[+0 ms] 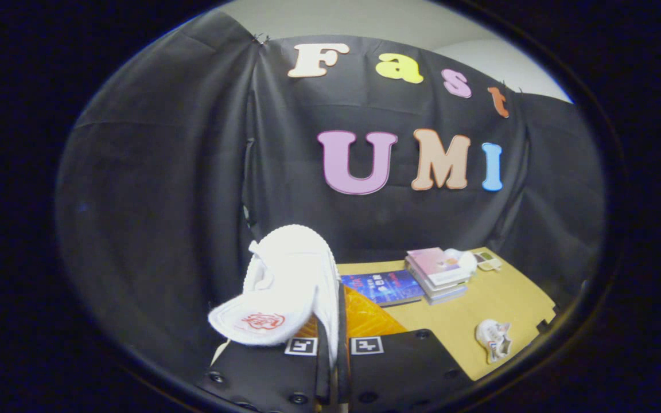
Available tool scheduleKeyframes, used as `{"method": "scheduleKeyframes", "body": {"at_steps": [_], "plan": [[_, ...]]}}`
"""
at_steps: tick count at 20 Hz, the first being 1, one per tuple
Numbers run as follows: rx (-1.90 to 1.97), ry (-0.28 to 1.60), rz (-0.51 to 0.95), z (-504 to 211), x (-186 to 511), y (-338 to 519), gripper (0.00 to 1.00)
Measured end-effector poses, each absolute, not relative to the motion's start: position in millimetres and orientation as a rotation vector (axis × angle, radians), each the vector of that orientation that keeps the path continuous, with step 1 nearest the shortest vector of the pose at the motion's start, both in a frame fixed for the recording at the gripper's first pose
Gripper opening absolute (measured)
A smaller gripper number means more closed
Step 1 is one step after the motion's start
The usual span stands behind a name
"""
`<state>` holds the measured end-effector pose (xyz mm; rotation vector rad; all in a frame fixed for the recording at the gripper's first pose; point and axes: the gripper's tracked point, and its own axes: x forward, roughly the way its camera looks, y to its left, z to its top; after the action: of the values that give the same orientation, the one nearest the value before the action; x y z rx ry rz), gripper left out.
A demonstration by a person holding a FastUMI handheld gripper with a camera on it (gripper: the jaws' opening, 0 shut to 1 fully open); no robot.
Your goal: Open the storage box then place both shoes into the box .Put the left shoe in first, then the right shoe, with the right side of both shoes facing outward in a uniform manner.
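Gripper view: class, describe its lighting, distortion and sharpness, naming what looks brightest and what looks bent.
Gripper view: the white shoe clamped in the gripper is brightest, nearly washed out; fisheye distortion bows the table edge and cloth folds; the book stack and the second shoe look soft.

Tan table (468, 321) with white shoe (494, 339), stacked books (437, 274), blue book (385, 287).
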<state>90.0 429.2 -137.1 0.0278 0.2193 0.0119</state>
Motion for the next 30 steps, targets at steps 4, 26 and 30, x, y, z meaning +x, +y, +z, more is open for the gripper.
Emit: {"method": "scheduleKeyframes", "body": {"at_steps": [4,26,30], "plan": [[0.022,0.362,0.013,-195.2,90.5,450.9,0.07],[0.256,0.929,0.231,-336.5,97.3,526.0,0.48],[0.293,0.890,0.246,-309.4,96.2,514.0,0.83]]}}
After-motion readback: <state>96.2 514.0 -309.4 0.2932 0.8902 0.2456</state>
